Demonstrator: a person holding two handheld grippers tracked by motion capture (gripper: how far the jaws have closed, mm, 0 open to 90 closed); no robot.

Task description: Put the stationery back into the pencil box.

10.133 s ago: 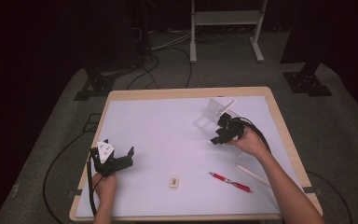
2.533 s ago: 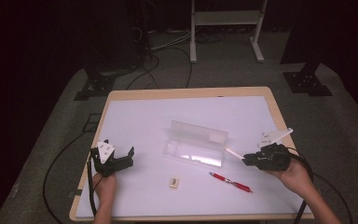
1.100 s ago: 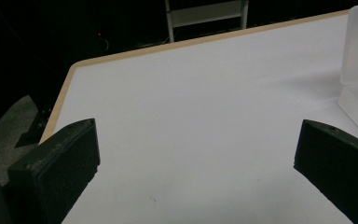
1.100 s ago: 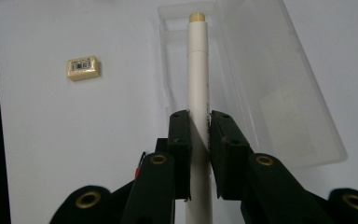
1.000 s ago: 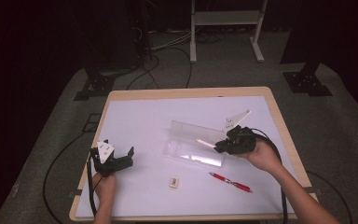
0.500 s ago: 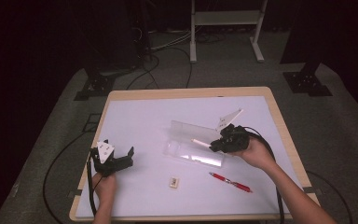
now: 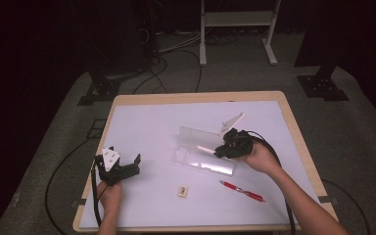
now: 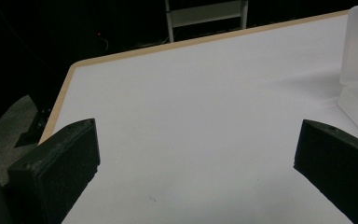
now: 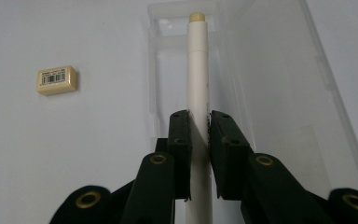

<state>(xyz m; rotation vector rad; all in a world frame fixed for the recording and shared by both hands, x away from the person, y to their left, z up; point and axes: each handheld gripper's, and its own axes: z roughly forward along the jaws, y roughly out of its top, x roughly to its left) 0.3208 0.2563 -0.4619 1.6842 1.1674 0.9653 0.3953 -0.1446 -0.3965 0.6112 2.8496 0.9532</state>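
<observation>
An open clear plastic case (image 7: 205, 157) lies mid-table, its lid (image 7: 200, 134) standing up behind the tray. My right gripper (image 7: 223, 150) is shut on a white pen (image 7: 205, 148) and holds it low over the case tray, tip pointing left. In the right gripper view the white pen (image 9: 198, 74) runs lengthwise above the clear tray (image 9: 279, 88), pinched between both pads (image 9: 181, 135). My left gripper (image 7: 125, 166) rests open at the table's front left, jaws wide apart over bare white surface, as its own view (image 8: 196, 154) confirms.
A red pen (image 7: 241, 190) lies on the white table (image 7: 152, 122) in front of the right hand. A small tan eraser (image 7: 182, 191) with a barcode label (image 9: 57, 79) sits near the front middle. Cables and a stand's legs (image 7: 235, 29) lie on the floor beyond.
My right gripper has carried the white pen a little left and down, closer over the case tray. The left gripper has stayed still.
</observation>
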